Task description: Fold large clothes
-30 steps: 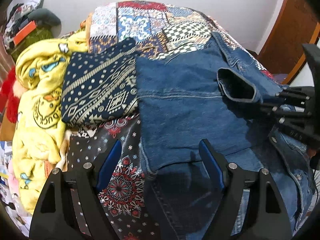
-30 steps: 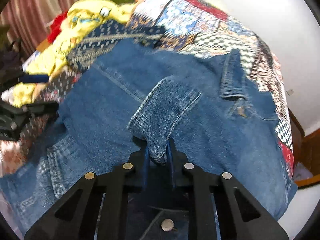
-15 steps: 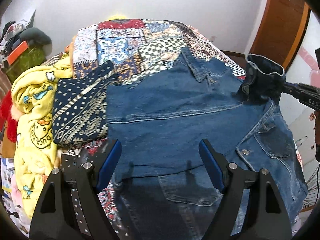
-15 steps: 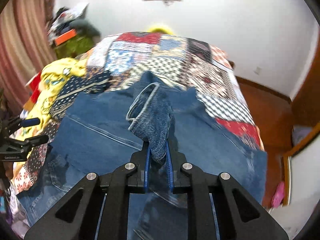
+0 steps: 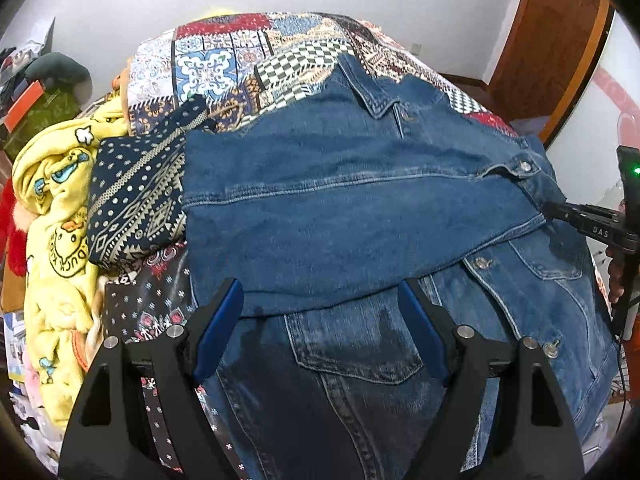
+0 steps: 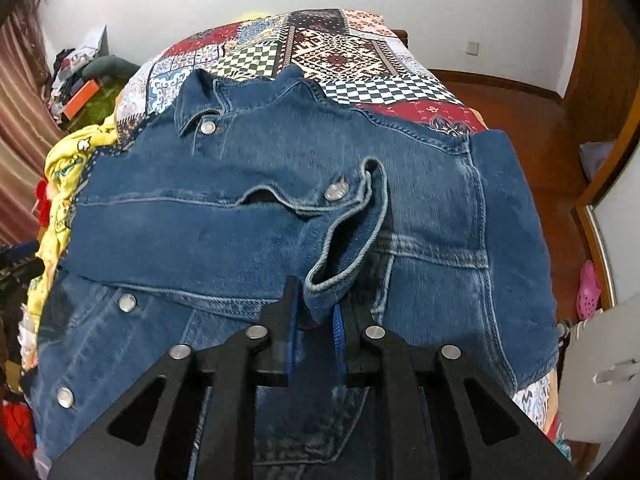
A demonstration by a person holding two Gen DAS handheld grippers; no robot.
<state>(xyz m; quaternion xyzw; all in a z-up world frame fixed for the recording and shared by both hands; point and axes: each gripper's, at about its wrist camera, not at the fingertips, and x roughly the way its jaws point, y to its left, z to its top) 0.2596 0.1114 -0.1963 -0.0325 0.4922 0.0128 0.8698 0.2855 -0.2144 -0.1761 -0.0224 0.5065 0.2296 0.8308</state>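
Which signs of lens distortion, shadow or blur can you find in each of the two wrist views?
Left wrist view: fisheye bends the door frame, corners go black, and the left claw casts dark shadows on the denim jacket. Right wrist view: the wall line curves, the bedspread is sharp, and the right claw, opening around the cuff, looks slightly soft.
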